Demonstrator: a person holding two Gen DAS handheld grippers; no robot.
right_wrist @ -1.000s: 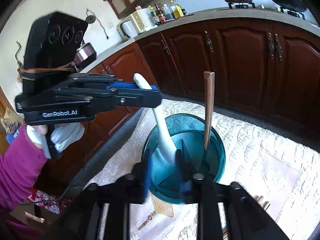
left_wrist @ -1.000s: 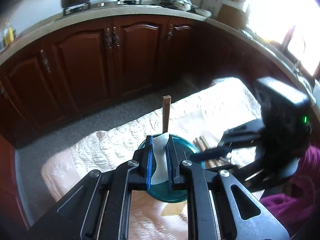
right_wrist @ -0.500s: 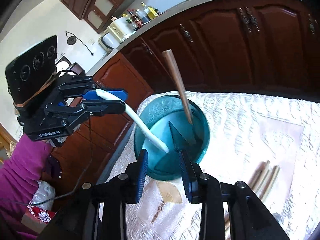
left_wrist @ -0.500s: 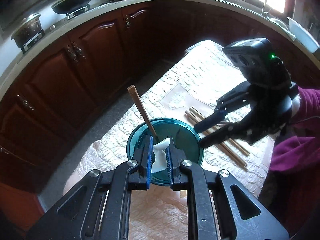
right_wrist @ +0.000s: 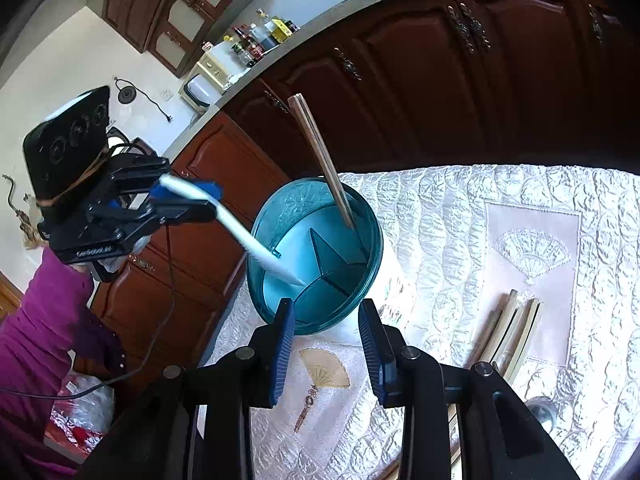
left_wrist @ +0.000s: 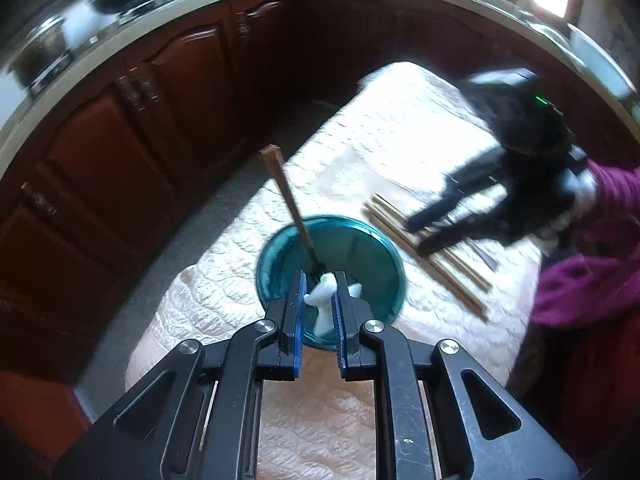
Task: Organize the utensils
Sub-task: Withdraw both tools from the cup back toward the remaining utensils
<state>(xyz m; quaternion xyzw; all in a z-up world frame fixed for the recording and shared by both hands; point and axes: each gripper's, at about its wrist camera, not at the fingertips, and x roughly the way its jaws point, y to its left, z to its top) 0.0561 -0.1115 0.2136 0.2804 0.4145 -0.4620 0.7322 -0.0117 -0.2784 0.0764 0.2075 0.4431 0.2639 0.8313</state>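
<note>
Dark wooden cabinets (left_wrist: 168, 92) are seen behind a quilted cloth (left_wrist: 400, 128). One white spoon (left_wrist: 325, 300) is clamped in the left gripper (left_wrist: 319, 304) over one teal holder (left_wrist: 372, 256); several chopsticks (left_wrist: 436, 256) lie rightward. From the right wrist, the right gripper (right_wrist: 326, 344) is seen parted, empty, near that holder, where one wooden-handled utensil (right_wrist: 320, 156) stands.

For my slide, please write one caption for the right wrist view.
Left gripper lowers white spoon into teal holder.
</note>
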